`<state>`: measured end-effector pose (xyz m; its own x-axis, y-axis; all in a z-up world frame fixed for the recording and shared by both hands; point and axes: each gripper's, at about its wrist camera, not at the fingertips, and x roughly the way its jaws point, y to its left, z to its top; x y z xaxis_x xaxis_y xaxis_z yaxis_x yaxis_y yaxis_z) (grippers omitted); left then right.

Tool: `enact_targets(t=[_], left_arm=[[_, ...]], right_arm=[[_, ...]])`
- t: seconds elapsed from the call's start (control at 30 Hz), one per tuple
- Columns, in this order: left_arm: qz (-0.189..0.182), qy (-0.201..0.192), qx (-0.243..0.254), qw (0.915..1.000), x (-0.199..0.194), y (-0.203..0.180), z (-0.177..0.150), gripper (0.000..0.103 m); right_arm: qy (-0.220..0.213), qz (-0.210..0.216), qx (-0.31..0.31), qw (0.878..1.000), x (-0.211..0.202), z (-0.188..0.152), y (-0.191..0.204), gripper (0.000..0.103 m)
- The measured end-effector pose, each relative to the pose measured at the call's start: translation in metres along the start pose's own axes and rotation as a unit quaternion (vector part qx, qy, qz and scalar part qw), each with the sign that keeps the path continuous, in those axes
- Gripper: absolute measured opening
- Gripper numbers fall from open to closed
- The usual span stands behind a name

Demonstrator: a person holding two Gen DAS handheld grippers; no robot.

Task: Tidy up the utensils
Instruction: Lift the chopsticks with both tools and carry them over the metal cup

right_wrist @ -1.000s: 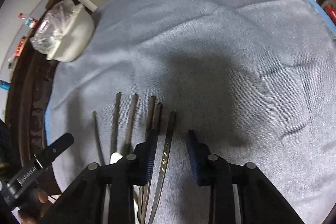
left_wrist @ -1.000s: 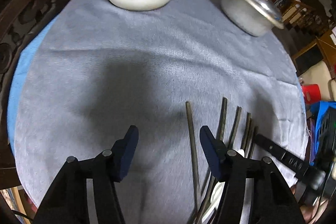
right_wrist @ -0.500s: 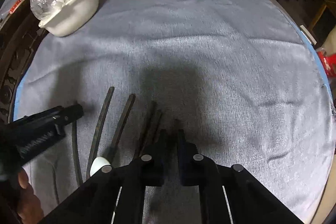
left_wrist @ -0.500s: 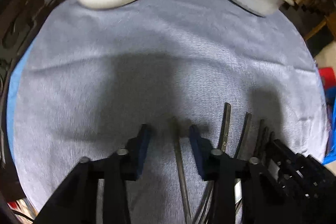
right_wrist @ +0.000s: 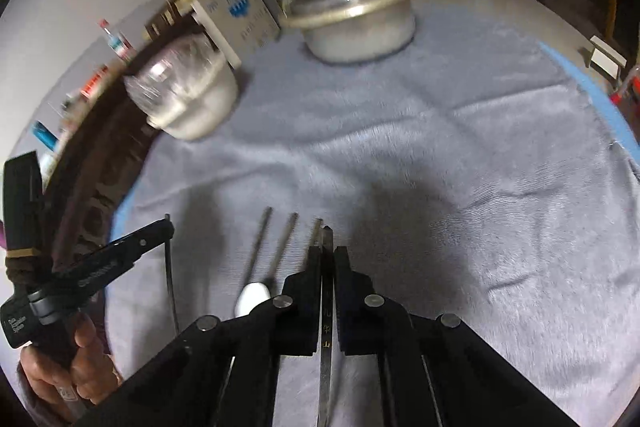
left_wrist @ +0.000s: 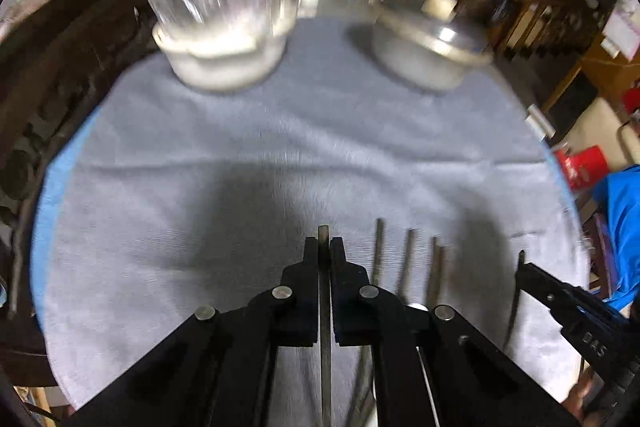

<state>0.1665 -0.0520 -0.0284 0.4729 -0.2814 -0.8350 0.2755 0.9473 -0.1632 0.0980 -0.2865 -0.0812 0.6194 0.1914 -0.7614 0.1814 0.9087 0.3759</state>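
Observation:
My left gripper (left_wrist: 324, 246) is shut on a dark chopstick (left_wrist: 325, 339) that runs straight back between its pads, held above the grey cloth (left_wrist: 280, 155). Likewise, my right gripper (right_wrist: 327, 251) is shut on a dark chopstick (right_wrist: 326, 343) with gold characters. On the cloth between the two grippers lie three more chopsticks (right_wrist: 258, 247) and a white spoon (right_wrist: 252, 297). In the left wrist view these chopsticks (left_wrist: 408, 259) lie just right of my jaws. A hand (right_wrist: 76, 359) holds the left gripper at the lower left of the right wrist view.
A white bowl (left_wrist: 224, 63) with a clear plastic bag in it stands at the far left of the cloth. A lidded metal pot (left_wrist: 428, 59) stands at the far right. Dark carved wood (left_wrist: 52, 107) rims the table on the left.
Both grippers shut, each on a chopstick, and rose from the cloth with it. Both views tipped up, so the bowl and the pot sit lower in frame.

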Motion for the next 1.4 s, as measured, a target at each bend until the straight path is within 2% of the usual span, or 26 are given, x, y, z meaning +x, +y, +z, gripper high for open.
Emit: enact_targets(t=[0.13, 0.2, 0.33, 0.43, 0.67, 1.0, 1.1, 1.3, 1.4], left_arm=[[-0.01, -0.067, 0.016, 0.9976, -0.065, -0.003, -0.014, 0.005], [-0.016, -0.096, 0.018, 0.9951, -0.084, -0.01, -0.021, 0.005], [-0.016, -0.173, 0.025, 0.9845, -0.136, -0.017, -0.054, 0.005], [-0.01, -0.201, 0.02, 0.9793, -0.151, -0.023, -0.077, 0.005], [-0.013, -0.242, 0.018, 0.97, -0.188, -0.026, -0.091, 0.005], [-0.043, -0.324, 0.033, 0.9444, -0.278, -0.04, -0.103, 0.005], [-0.059, -0.336, 0.041, 0.9391, -0.3, -0.046, -0.111, 0.005], [-0.076, -0.333, 0.053, 0.9385, -0.304, -0.055, -0.129, 0.005], [-0.074, -0.317, 0.05, 0.9441, -0.289, -0.056, -0.14, 0.005]], right_arm=[[-0.058, 0.017, -0.009, 0.998, -0.054, -0.014, 0.007, 0.007], [-0.093, 0.016, -0.019, 0.995, -0.083, -0.023, 0.014, 0.007], [-0.168, 0.016, -0.033, 0.985, -0.132, -0.047, 0.03, 0.007], [-0.208, 0.002, -0.042, 0.977, -0.159, -0.064, 0.041, 0.007], [-0.248, -0.002, -0.054, 0.967, -0.196, -0.075, 0.059, 0.007], [-0.332, 0.016, -0.099, 0.938, -0.281, -0.087, 0.099, 0.007], [-0.352, 0.028, -0.112, 0.929, -0.301, -0.098, 0.112, 0.007], [-0.355, 0.037, -0.137, 0.924, -0.314, -0.118, 0.133, 0.007], [-0.343, 0.035, -0.142, 0.928, -0.307, -0.128, 0.133, 0.007]])
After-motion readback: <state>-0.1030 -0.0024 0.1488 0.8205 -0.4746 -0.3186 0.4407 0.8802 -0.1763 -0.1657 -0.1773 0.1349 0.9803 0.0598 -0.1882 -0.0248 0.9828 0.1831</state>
